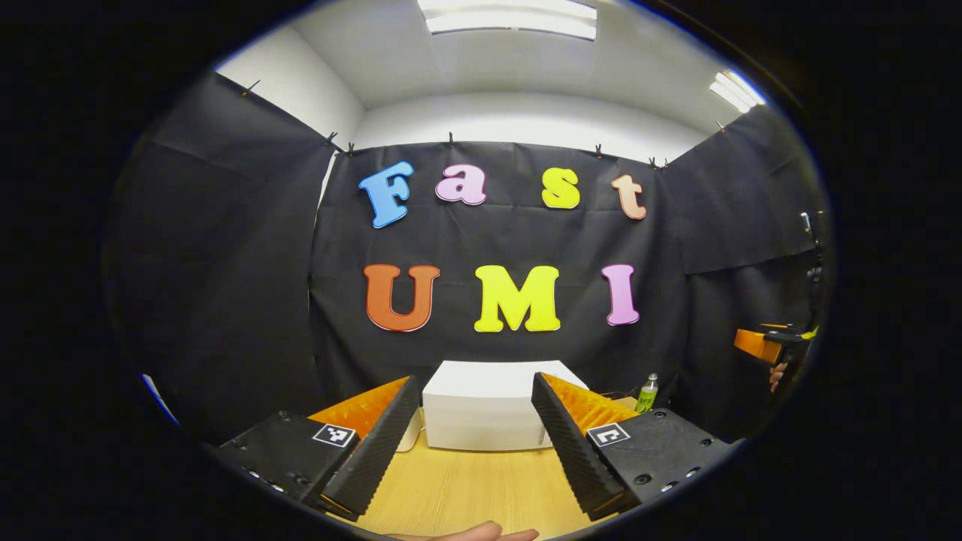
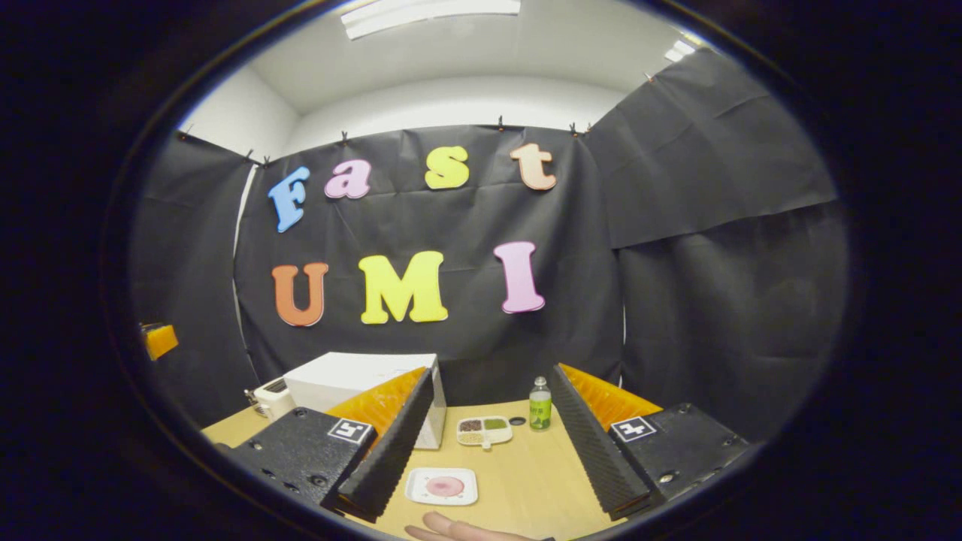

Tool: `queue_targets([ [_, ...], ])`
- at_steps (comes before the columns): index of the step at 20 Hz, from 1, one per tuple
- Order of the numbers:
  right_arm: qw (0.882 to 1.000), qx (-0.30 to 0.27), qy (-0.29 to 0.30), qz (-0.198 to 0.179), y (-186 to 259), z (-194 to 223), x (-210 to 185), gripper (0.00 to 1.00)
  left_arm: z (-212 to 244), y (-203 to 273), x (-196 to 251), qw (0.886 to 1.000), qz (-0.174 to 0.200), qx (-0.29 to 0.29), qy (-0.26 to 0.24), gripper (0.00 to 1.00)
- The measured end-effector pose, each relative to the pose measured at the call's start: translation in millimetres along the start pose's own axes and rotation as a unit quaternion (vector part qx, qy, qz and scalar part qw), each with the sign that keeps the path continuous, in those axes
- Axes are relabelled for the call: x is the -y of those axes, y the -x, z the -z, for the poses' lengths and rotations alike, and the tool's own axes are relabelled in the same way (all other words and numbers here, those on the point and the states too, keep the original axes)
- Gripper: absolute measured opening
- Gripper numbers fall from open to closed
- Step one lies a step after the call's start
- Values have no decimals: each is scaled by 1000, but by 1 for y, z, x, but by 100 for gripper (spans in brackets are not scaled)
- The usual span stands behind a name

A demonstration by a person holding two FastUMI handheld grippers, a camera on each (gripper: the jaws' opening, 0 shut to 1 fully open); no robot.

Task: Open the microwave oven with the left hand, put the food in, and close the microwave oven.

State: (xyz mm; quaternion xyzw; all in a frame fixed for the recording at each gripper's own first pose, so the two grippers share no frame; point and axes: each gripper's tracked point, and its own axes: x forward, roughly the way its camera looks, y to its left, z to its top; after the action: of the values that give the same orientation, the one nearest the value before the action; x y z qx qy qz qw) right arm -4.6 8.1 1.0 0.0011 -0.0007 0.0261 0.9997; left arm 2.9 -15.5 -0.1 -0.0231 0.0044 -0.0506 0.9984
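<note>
Both tools are spread and hold nothing. Left tool (image 1: pixel 475 443) faces the microwave oven (image 1: pixel 485 409), apparently staged to open it. Right tool (image 2: pixel 485 451) hovers above the plate of food (image 2: pixel 443 486) on the surface (image 2: pixel 526 481). Microwave oven: white box, shut, at the surface's rear.

White microwave (image 2: pixel 361 394) closed, at table's rear; pink food (image 2: pixel 444 486) on plate, near front edge.
</note>
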Motion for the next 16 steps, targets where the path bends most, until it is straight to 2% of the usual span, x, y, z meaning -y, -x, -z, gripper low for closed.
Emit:
queue_targets([
  [1,1000,2,-1,0,-2,-1,2,100,1,-1,1,1000,1,-1,2,95],
  [2,1000,4,-1,-1,-3,0,3,100,1,-3,1,1000,2,-3,3,86],
  [3,1000,6,0,1,-4,0,5,100,-1,-9,2,1000,1,-6,2,86],
  [4,1000,7,1,3,-4,1,8,100,-4,-16,3,1000,3,-8,0,95],
  [6,1000,13,6,4,-5,-1,10,100,-13,-34,10,1000,5,-4,2,95],
  [7,1000,15,10,4,-6,-1,12,100,-15,-46,13,1000,6,-4,6,85],
  [8,1000,16,13,5,-7,-1,13,100,-14,-60,20,1000,12,-8,12,85],
  [9,1000,16,15,7,-7,-1,16,100,-9,-76,32,999,27,-18,22,95],
  [11,1000,18,16,11,-9,-2,21,100,9,-104,55,996,62,-50,37,95],
  [16,1000,20,8,9,-9,5,27,100,60,-176,81,993,62,-80,68,95],
])
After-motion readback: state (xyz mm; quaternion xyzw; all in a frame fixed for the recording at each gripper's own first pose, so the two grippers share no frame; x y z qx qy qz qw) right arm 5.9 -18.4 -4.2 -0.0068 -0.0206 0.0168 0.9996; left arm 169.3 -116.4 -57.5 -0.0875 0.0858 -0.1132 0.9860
